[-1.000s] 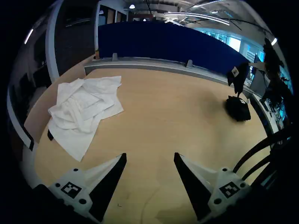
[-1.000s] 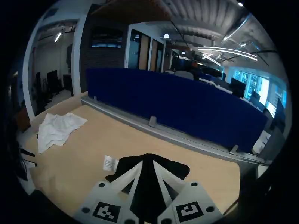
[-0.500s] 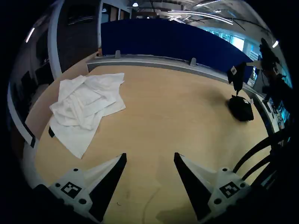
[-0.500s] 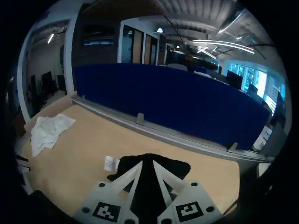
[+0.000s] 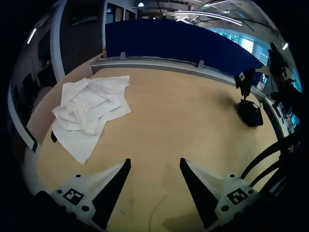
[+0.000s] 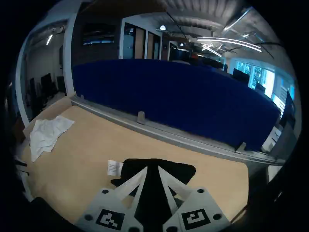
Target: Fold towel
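Black towel (image 6: 178, 172) hangs pinched in the narrow-set right tongs (image 6: 152, 169) above the bench (image 5: 174, 116) — the left tongs (image 5: 154, 160), gaping wide and empty near a crumpled white towel (image 5: 89, 112), should cross over and take an opposite corner before spreading.

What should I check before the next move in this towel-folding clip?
1. Left gripper open: ok.
2. Left gripper at white towel: not ok, apart from it.
3. White towel spread flat: not ok, crumpled.
4. White towel wholly on table: cannot tell, one corner lies near the rim.
5. Right gripper free: not ok, shut on black cloth.
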A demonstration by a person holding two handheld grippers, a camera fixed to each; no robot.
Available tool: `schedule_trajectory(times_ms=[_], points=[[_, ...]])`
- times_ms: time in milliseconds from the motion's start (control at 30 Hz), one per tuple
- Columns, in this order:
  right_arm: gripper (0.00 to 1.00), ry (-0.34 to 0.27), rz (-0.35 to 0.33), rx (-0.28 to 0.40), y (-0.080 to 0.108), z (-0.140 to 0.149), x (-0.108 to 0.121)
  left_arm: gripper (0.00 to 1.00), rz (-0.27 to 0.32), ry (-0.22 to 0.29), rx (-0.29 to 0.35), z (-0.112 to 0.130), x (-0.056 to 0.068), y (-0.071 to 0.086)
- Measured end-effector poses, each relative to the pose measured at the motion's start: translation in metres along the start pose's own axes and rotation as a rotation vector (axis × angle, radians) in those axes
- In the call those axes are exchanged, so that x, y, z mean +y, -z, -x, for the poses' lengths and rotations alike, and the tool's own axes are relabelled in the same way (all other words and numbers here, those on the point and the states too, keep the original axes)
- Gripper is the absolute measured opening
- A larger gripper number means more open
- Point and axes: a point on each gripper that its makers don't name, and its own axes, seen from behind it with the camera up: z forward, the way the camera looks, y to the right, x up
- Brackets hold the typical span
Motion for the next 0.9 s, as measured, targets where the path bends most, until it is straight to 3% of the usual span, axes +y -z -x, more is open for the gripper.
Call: schedule_trajectory(times_ms=[267, 600, 900], points=[[0.05, -0.046, 0.024, -0.068, 0.029, 0.064, 0.007, 0.94, 0.016, -0.016, -0.004, -0.003, 0.006, -0.005], [0.05, -0.169, 0.091, -0.15, 0.073, 0.162, 0.026, 0.94, 0.032, -0.041, -0.01, -0.003, 0.016, -0.008], [0.04, -0.274, 0.188, -0.263, 0.079, 0.248, 0.044, 0.94, 0.04, -0.06, -0.014, -0.003, 0.025, -0.008]])
